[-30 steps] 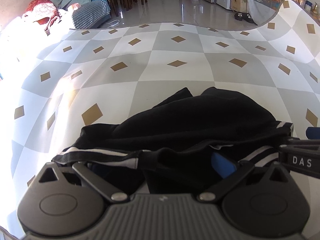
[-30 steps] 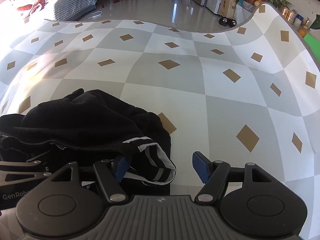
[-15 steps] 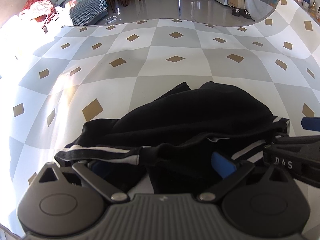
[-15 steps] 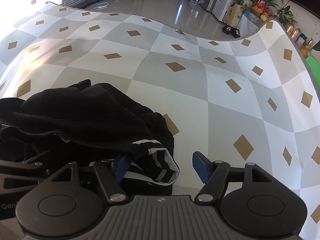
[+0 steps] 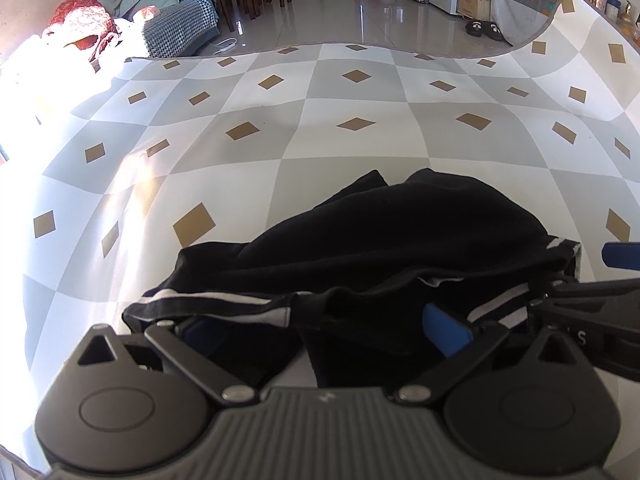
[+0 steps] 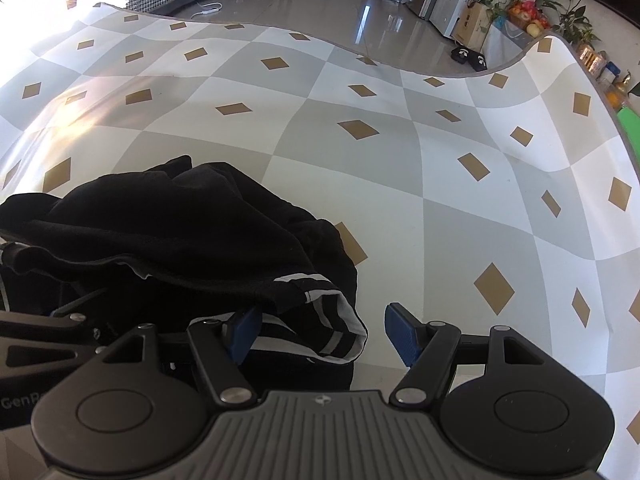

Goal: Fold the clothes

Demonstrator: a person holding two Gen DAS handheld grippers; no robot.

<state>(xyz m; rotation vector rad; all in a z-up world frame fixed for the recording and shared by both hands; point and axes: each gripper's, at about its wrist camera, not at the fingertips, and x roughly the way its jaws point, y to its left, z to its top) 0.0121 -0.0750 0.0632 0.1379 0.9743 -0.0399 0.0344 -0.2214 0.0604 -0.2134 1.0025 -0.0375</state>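
At the near edge of the checked bench cover (image 5: 360,152), a black garment (image 5: 392,232) lies crumpled, striped waistband (image 5: 216,302) toward both grippers. Its long axis seems to run left to right across the views, though the bunching makes that uncertain.

Left gripper (image 5: 320,326): jaws spread wide, cloth and waistband draped between the blue pads; nothing pinched. Right gripper (image 6: 322,330): jaws also well apart, straddling the striped end of the band (image 6: 332,320); left pad tucked under cloth, right pad bare over the cover.

Both sit at the waistband, one toward each end, neither clearly nearer. Likely next: close on the band and draw it out flat.
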